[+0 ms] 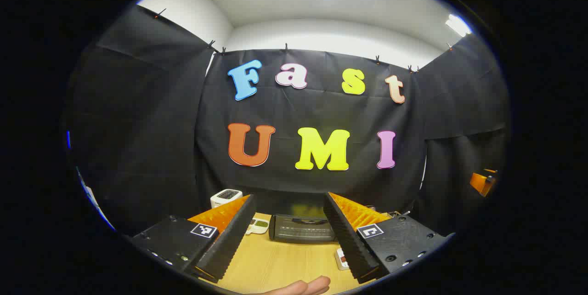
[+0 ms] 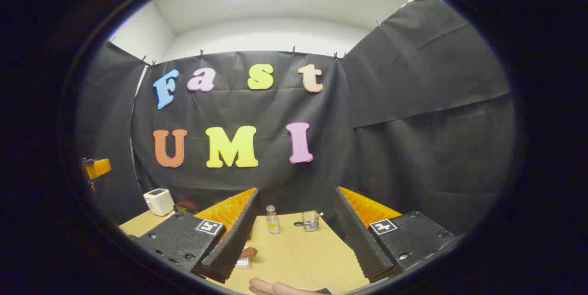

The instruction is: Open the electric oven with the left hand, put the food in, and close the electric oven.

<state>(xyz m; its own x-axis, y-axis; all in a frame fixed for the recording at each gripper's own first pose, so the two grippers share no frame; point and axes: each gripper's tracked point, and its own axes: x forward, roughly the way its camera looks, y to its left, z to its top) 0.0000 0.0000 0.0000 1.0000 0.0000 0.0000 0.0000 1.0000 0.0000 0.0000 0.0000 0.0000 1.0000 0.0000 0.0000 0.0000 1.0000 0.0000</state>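
I judge the task has not started: my left tool [image 1: 288, 235] hangs above the bench [image 1: 280, 263] with its jaws spread wide and nothing between them, and my right tool [image 2: 294, 235] is likewise released and empty. All 3 steps are left, namely pulling the door open with the left, loading the food, and shutting the door.

In the left gripper view the electric oven [image 1: 303, 228] sits dead ahead at 12 o'clock, framed between the 2 fingers but well apart from them, at the far edge of the bench against the booth wall. It looks like a low, dark box with a dark front; the door seems closed, though I cannot make out its handle from this angle. A white appliance [image 1: 225, 198] stands at 10 o'clock from the oven, and a small pale gadget [image 1: 257, 226] lies just beside the oven at 9 o'clock.

In the right gripper view a reddish-brown piece of food [image 2: 248, 252] rests on a small pale block by the left finger, at about 8 o'clock; I take it for the item to load, but it is partly hidden. A small bottle [image 2: 272, 219] and a glass jar [image 2: 311, 221] stand farther off near 12 o'clock.
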